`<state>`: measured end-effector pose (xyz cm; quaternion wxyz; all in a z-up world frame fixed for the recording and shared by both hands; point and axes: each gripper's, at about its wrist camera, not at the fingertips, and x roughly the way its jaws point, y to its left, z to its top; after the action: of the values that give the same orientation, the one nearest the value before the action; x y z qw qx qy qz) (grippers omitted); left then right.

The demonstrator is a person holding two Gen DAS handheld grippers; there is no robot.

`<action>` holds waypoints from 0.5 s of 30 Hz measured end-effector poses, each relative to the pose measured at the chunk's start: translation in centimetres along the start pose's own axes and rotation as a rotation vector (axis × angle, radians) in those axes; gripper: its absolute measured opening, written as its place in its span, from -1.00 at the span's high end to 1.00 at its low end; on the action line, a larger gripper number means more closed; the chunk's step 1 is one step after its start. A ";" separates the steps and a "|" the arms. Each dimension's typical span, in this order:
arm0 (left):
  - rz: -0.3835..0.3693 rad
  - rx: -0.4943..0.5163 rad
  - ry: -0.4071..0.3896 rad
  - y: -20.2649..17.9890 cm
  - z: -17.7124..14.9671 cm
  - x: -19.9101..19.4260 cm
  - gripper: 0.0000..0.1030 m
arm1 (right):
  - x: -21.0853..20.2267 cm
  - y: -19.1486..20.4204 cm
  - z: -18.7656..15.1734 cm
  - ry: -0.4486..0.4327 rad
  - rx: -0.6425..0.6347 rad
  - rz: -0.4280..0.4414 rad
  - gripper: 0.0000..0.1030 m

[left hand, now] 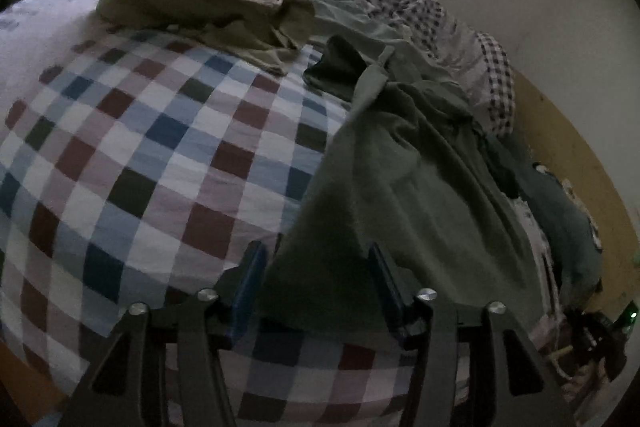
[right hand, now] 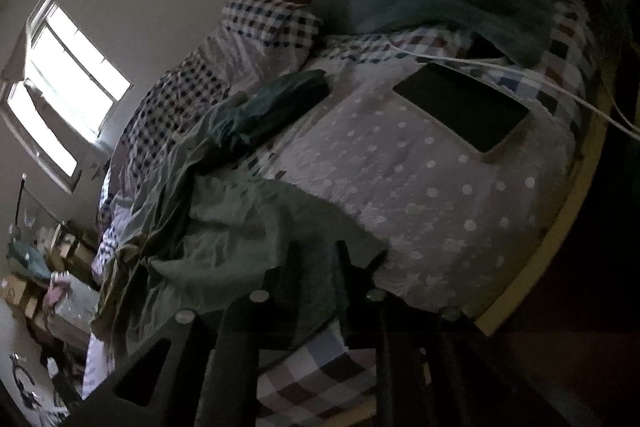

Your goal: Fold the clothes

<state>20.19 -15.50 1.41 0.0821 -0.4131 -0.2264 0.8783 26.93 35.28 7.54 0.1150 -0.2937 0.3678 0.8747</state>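
Fingers (left hand: 318,281) of the left hand straddle the grey-green cotton garment's (left hand: 400,167) near hem on the checked bedspread (left hand: 140,147) — spread, not pinching — cloth running away ahead; right fingers (right hand: 316,267) likewise bracket its other corner.

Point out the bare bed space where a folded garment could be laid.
Free: the checkered bedspread, bordered by the khaki garment above and the green garment on its right. Crowded: the polka-dot blanket, holding a tablet and cable.
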 end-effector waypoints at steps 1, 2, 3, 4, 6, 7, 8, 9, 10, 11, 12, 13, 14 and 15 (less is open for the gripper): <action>0.000 -0.004 -0.001 -0.1 0.0 -0.2 0.81 | 0.1 -0.4 0.1 0.003 0.020 -0.001 0.56; -0.001 -0.009 -0.002 -0.1 -0.1 -0.5 0.85 | 0.2 -0.8 0.2 0.006 0.041 0.002 0.55; -0.008 0.002 -0.033 -0.4 -0.1 -1.3 0.87 | 0.2 -1.1 0.2 0.008 0.060 0.005 0.55; -0.016 0.017 -0.069 -0.7 -0.1 -2.2 0.88 | 0.2 -1.4 0.3 0.006 0.076 0.007 0.54; -0.038 0.035 -0.122 -1.3 -0.3 -4.1 0.89 | 0.1 -1.6 0.4 -0.001 0.091 0.013 0.54; -0.049 0.043 -0.147 -1.6 -0.5 -5.1 0.90 | 0.0 -1.6 0.5 -0.005 0.093 0.017 0.54; -0.062 0.042 -0.172 -1.7 -0.7 -6.1 0.90 | -0.1 -1.6 0.5 -0.009 0.094 0.023 0.54; -0.075 0.040 -0.195 -1.8 -1.0 -7.1 0.90 | -0.1 -1.6 0.6 -0.011 0.095 0.029 0.54; -0.075 0.037 -0.204 -1.8 -1.3 -7.9 0.90 | -0.1 -1.6 0.6 -0.010 0.097 0.033 0.54; -0.071 0.034 -0.211 -1.7 -1.6 -8.6 0.90 | -0.1 -1.6 0.6 -0.009 0.102 0.039 0.54; -0.051 0.016 -0.183 -1.3 -1.9 -8.4 0.90 | -0.1 -1.6 0.6 -0.008 0.108 0.044 0.54; -0.027 -0.005 -0.148 -0.7 -2.1 -8.0 0.90 | 0.0 -1.6 0.6 -0.006 0.116 0.048 0.54; 0.004 -0.037 -0.109 0.1 -2.2 -7.2 0.90 | 0.1 -1.6 0.6 -0.005 0.121 0.051 0.54; 0.036 -0.071 -0.069 0.9 -2.3 -6.3 0.89 | 0.2 -1.6 0.5 -0.003 0.125 0.053 0.54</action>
<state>26.00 -17.64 4.03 0.0436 -0.3894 -0.2525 0.8847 27.20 36.76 6.83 0.1108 -0.2747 0.4290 0.8533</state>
